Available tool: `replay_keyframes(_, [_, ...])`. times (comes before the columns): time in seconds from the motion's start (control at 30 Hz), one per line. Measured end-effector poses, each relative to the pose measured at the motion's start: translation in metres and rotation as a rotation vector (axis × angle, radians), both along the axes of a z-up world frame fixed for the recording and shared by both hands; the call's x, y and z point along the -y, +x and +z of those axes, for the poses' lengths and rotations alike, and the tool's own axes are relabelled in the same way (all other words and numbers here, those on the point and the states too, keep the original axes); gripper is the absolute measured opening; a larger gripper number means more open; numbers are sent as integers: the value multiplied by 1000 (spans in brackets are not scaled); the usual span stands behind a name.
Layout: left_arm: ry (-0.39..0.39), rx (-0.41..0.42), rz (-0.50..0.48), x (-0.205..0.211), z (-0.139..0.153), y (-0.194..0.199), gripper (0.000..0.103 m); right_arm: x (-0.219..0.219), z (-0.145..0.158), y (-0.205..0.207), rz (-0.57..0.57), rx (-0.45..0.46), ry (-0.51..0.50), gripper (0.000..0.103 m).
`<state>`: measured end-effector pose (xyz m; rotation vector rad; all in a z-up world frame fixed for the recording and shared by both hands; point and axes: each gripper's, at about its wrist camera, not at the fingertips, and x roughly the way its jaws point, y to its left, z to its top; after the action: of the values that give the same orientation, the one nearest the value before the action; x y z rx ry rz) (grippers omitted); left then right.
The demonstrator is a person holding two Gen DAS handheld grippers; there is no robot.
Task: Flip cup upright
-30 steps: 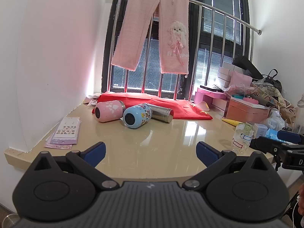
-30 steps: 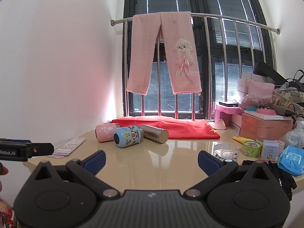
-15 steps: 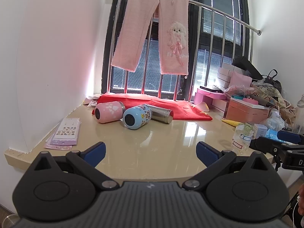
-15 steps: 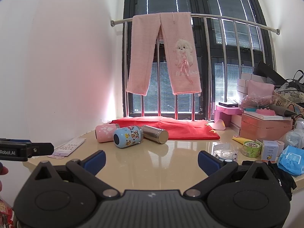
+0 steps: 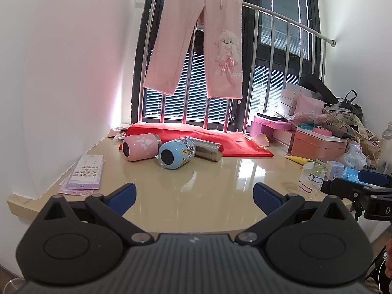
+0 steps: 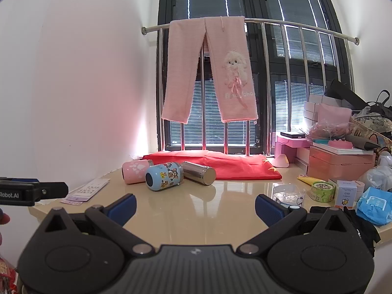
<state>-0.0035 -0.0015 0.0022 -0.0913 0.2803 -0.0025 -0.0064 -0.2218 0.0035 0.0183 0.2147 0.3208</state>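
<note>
Nothing has moved since the earlier frames: both grippers stay at the near edge of the table and the cups lie as they did. On the left gripper [image 5: 194, 193] the two blue fingers [image 5: 122, 195] stand wide apart and hold nothing, with only bare tabletop between them. On the right gripper [image 6: 195, 205] the fingers [image 6: 269, 208] are spread just as wide, also with nothing between them.

Beyond the fingers is the glossy beige table [image 5: 208, 186]. Three cups lie on their sides at its far left part, well apart from both grippers. The pink cup [image 5: 140, 146] with white paw prints is the leftmost one. The blue cartoon cup [image 5: 177, 155] lies just beside it on the right, its dark round end turned to the camera. The steel cup [image 5: 208, 149] lies behind and to the right of the blue one, partly on the red cloth [image 5: 220, 139] under the window.

A sticker sheet [image 5: 87, 171] rests near the left edge of the table. A clear jar [image 5: 310, 178] stands near the right edge, and pink boxes [image 5: 316, 144] are piled behind it. Pink trousers [image 5: 203, 51] hang over the metal rail [image 5: 281, 14].
</note>
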Motion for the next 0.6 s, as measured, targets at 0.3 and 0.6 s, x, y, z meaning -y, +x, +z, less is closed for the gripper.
replay_keyframes(0.3, [-1,0,-2,0,0,0,103,0,0,0,1,1,0,103])
replay_keyframes(0.6, [-2,-2,0,-1,-2,0,103,0,0,-1,1,-1,-1,103])
